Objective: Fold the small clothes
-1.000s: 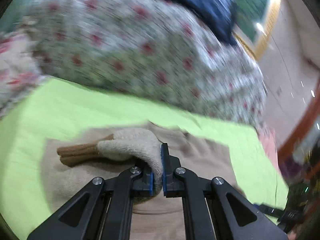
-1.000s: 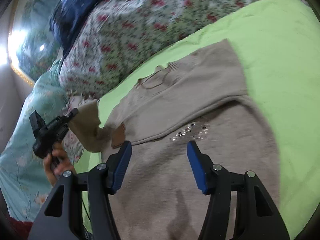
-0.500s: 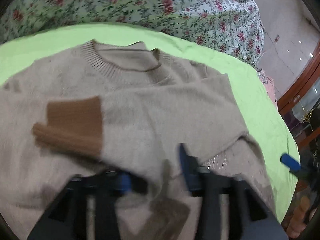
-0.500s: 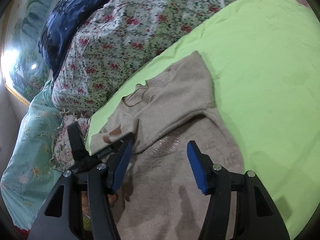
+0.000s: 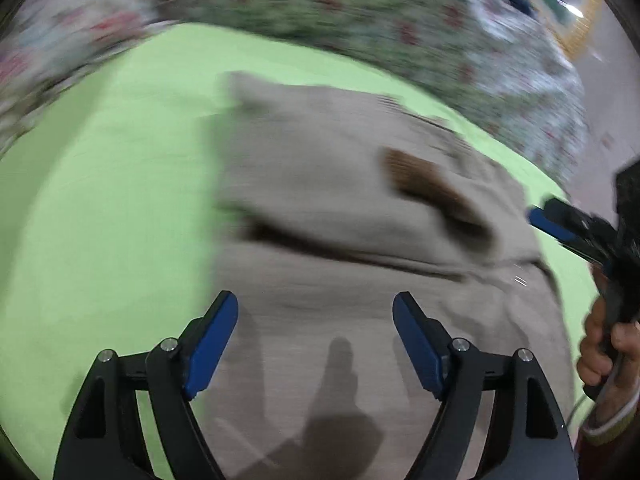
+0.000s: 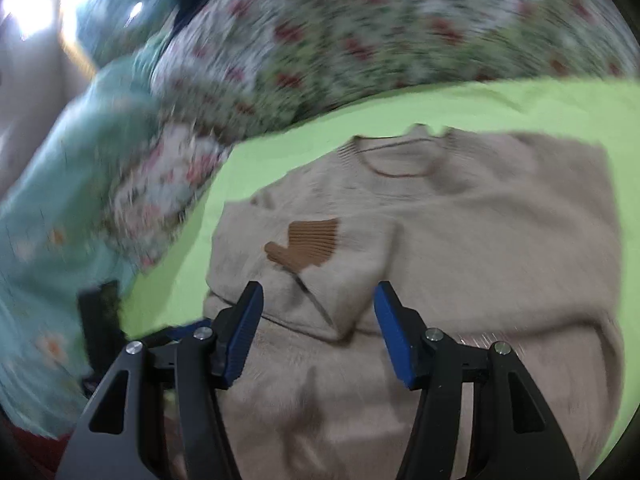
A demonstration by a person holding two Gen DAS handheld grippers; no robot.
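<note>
Both sleeves look folded in across the beige sweater [image 6: 460, 248] now, so this bit of the fold is basically done. Landmark for everything here is the brown ribbed cuff [image 6: 308, 246]: it lies flat on the sweater's chest, below the neckline [image 6: 400, 160] and toward the left shoulder in the right wrist view. A second ago the left gripper [image 5: 316, 344] was clamped on that cuff and carrying it over the body; its jaws have just been opening, and now they stand wide apart with nothing between them, hovering over the lower part of the sweater, well below the cuff. So the sleeve has been dropped and let go. The right gripper [image 6: 318, 328] is also apart and empty, its fingers spread just below the cuff, over the folded sleeve edge, not pinching any cloth as far as I can tell. In the left wrist view you can see it off to the right of the cuff, with the person's hand [image 5: 604, 348] on its handle. The sweater itself lies spread on the lime green sheet [image 5: 100, 200], with the floral quilt [image 6: 360, 32] bunched up beyond the neckline. Both views are pretty smeared, so fine wrinkles are anyone's guess. My take: next is grabbing the hem end, on the near side of the cuff, and folding it up toward the neckline.
</note>
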